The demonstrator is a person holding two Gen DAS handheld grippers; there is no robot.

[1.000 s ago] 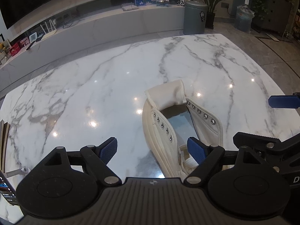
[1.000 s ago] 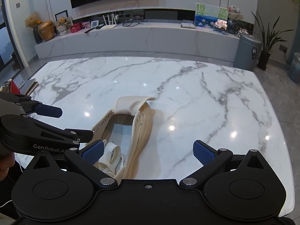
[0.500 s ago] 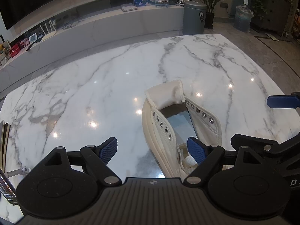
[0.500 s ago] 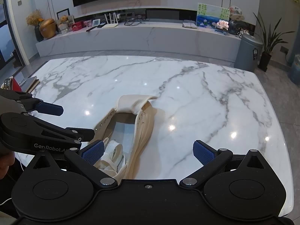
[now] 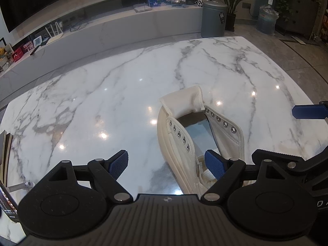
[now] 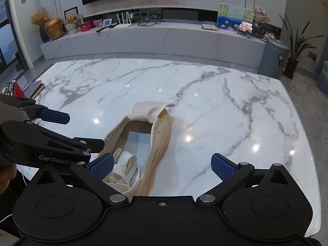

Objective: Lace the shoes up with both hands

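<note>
A cream high-top shoe (image 5: 184,123) lies on the marble table (image 5: 102,94), its tongue folded back and its metal eyelet rows bare. A white flat lace (image 6: 125,168) sits bundled inside the shoe near its toe end. My left gripper (image 5: 167,163) is open, its right fingertip over the shoe's opening and nothing held. My right gripper (image 6: 163,165) is open too, with its left fingertip just above the lace bundle. The left gripper's fingers (image 6: 55,116) show at the left of the right wrist view, beside the shoe (image 6: 151,127).
Books (image 6: 33,87) and a red object lie at the table's far left corner. A long marble bench (image 6: 153,39) with small items runs behind the table. A grey bin (image 6: 273,57) and a plant stand on the floor at the right.
Both grippers have drifted very slightly; the shoe and the lace lie as before, and both pairs of fingers stay spread.
</note>
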